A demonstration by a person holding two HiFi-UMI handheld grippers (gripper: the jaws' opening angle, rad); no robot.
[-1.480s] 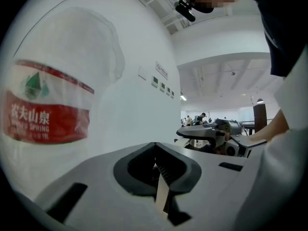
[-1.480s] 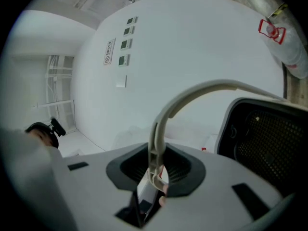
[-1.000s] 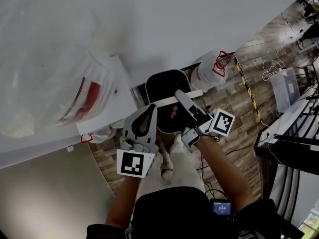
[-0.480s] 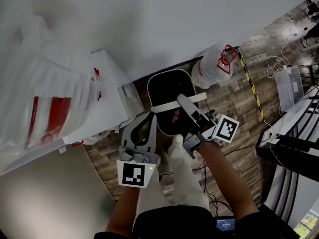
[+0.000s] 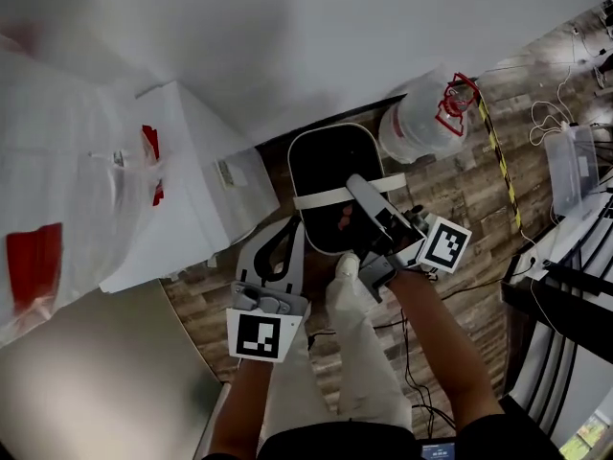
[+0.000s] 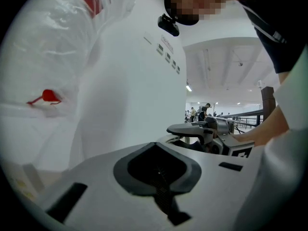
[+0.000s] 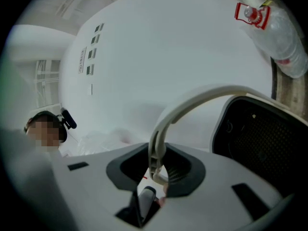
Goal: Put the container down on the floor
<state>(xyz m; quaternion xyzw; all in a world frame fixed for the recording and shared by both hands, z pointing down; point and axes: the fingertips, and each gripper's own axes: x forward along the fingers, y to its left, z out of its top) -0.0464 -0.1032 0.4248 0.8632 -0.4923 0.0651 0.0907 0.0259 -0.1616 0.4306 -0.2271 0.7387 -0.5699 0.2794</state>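
Observation:
A black container [image 5: 324, 166] with a white rim hangs over the wooden floor [image 5: 479, 223] by its white bail handle [image 5: 321, 199]. My right gripper [image 5: 358, 190] is shut on that handle; in the right gripper view the handle [image 7: 192, 105] arches up out of the jaws' dark pads [image 7: 156, 170], with the container's black inside [image 7: 262, 138] at the right. My left gripper [image 5: 287, 230] is just left of the container and apart from it. Nothing lies on its pad [image 6: 156, 170], and how its jaws stand is unclear. The right gripper [image 6: 202, 131] shows beyond it.
A clear water jug [image 5: 426, 123] with a red handle lies right of the container. A white box [image 5: 206, 195] and a plastic bag with red print [image 5: 57, 238] stand at the left. The person's white trouser leg [image 5: 359, 353] is below. Cables and a clear tub [image 5: 575, 166] are at the right.
Both grippers and the container have sunk toward the floor. The bag and white box have slid left in view. The right gripper's hold on the handle is unchanged.

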